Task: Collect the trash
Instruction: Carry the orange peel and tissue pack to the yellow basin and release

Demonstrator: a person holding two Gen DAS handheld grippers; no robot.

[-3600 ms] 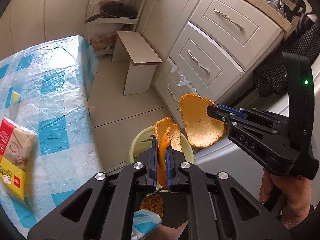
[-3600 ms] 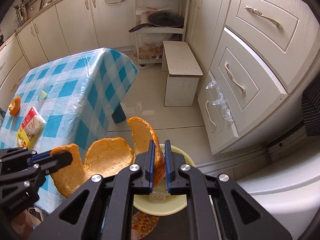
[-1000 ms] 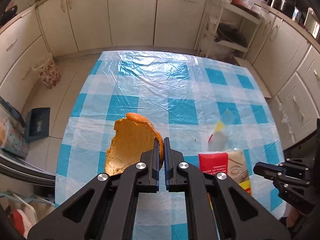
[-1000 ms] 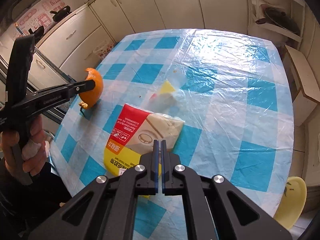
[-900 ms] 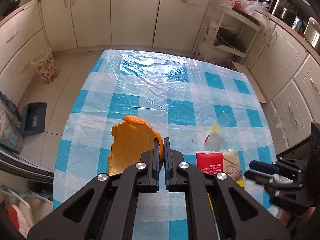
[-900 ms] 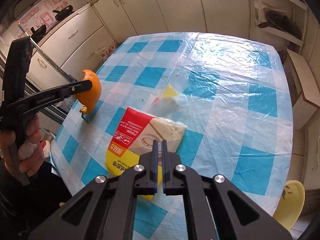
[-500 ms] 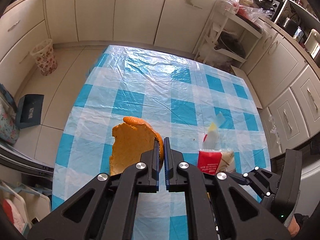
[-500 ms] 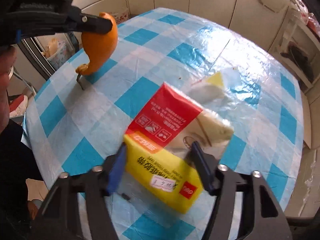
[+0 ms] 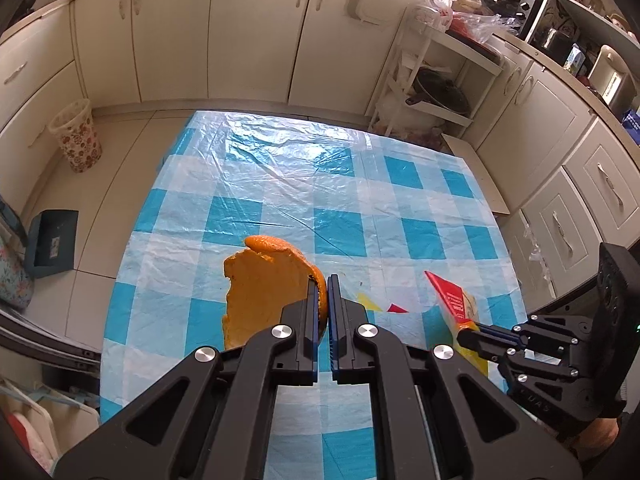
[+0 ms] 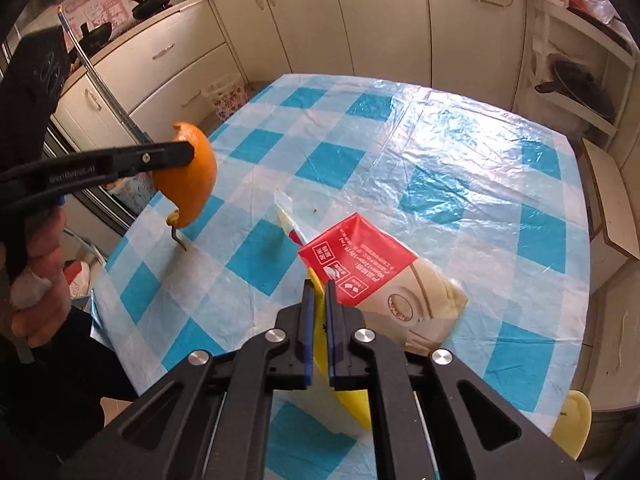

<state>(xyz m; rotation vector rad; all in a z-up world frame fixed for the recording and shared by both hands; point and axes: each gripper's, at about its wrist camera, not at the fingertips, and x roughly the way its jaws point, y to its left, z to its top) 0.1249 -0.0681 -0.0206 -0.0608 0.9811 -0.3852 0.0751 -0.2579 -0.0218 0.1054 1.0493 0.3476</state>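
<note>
A: Biggest first. Table (image 9: 280,184) w/ blue-white check plastic cover fills both views. Cabinets (image 9: 248,36) behind it, open shelf rack (image 9: 436,92) w/ a dark pan (image 9: 440,94) on the mid shelf.

B: Containers?

A: Floral wastebasket (image 9: 76,136) on the floor left of the table, contents can't tell. Yellow bin (image 10: 574,424) at the table's near-right corner in the right wrist view, only the rim shows, inside hidden.

B: Trash items?

A: Red/yellow/beige wrapper pack (image 10: 384,284), near end lifted. Right gripper (image 10: 318,292) jaws just closed, pinching the pack's yellow edge. Orange peel (image 9: 268,288), a big curved piece, held in the air over the table's left side; left gripper (image 9: 323,292) pressed tight on its rim.

B: Anything in the way?

A: Small yellow-clear scrap (image 10: 286,210) lies on the cover btwn peel and pack. Tiny dark speck (image 10: 315,211) beside it. Person's hand (image 10: 38,276) on the left gripper's handle.
</note>
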